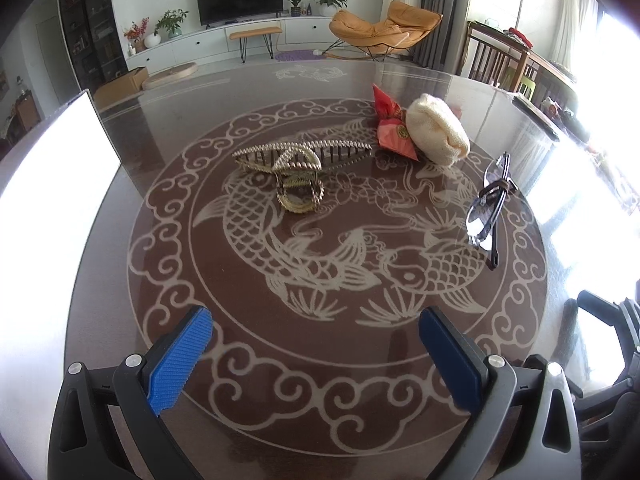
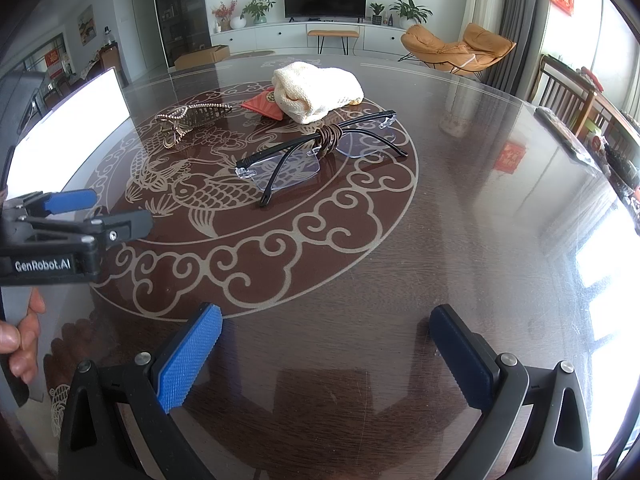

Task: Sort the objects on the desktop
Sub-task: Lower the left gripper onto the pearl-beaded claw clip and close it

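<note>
Both claws, left (image 1: 316,344) and right (image 2: 326,344), hung spread and empty over the dark fish-patterned glass bench (image 2: 360,280), the black-armed rimless glasses (image 2: 316,152) and gold beaded hair clip (image 1: 296,164) unsorted.

On the table (image 1: 120,240), the hair claw (image 1: 296,168) lies left of the glasses (image 1: 490,208), with the cloth (image 1: 438,130) behind.

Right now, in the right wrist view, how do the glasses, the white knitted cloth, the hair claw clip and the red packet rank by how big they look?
1. Glasses, though they lie nearest the camera.
2. White knitted cloth.
3. Hair claw clip, close to the cloth; unsure.
4. Red packet, partly hidden under the cloth.
</note>
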`<action>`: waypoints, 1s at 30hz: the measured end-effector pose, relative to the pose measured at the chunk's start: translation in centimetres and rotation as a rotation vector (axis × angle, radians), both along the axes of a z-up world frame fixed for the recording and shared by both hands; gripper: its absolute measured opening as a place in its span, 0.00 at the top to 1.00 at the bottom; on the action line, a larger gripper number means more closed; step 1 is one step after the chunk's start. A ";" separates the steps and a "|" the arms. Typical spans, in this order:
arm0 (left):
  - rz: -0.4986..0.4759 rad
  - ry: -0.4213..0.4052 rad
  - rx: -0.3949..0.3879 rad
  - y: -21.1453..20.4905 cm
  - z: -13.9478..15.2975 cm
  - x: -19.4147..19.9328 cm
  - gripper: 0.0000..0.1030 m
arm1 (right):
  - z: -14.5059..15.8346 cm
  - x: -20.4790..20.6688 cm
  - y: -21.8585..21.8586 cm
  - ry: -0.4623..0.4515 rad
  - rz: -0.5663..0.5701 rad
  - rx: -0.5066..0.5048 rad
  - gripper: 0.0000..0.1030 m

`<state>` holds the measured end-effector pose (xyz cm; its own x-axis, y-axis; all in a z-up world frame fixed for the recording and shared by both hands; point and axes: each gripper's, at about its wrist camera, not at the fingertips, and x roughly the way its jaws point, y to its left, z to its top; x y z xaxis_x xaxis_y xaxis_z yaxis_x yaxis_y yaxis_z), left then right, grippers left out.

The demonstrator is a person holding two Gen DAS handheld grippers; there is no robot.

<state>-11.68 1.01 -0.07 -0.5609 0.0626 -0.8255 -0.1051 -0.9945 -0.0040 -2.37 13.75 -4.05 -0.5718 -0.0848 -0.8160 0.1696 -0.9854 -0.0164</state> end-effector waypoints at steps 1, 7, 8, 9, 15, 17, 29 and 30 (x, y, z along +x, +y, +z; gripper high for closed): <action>-0.003 0.019 -0.005 -0.2 0.9 -0.6 0.00 | 0.0 0.0 0.0 0.000 0.000 0.000 0.00; -0.065 -0.030 -0.049 1.0 1.3 -6.9 0.00 | 0.0 0.0 0.0 0.000 0.000 0.000 0.00; -0.065 -0.042 -0.057 1.1 0.9 -7.8 0.00 | 0.0 0.0 0.0 0.000 0.000 0.000 0.00; -0.068 -0.056 -0.056 1.1 0.5 -8.7 0.09 | 0.0 0.0 0.0 0.000 0.000 0.000 0.00; -0.016 -0.071 -0.006 0.5 -0.5 -10.9 0.70 | 0.0 0.0 0.0 0.000 0.000 0.000 0.00; 0.004 -0.047 0.023 -0.1 -0.4 -10.0 0.70 | 0.0 0.0 0.0 0.000 0.000 0.000 0.00; 0.034 0.030 0.005 -4.3 -1.2 5.6 0.70 | 0.0 0.0 0.0 0.000 0.000 0.000 0.00; 0.036 0.035 0.012 -4.7 -1.3 6.3 0.70 | 0.0 0.0 0.0 0.000 0.000 0.000 0.00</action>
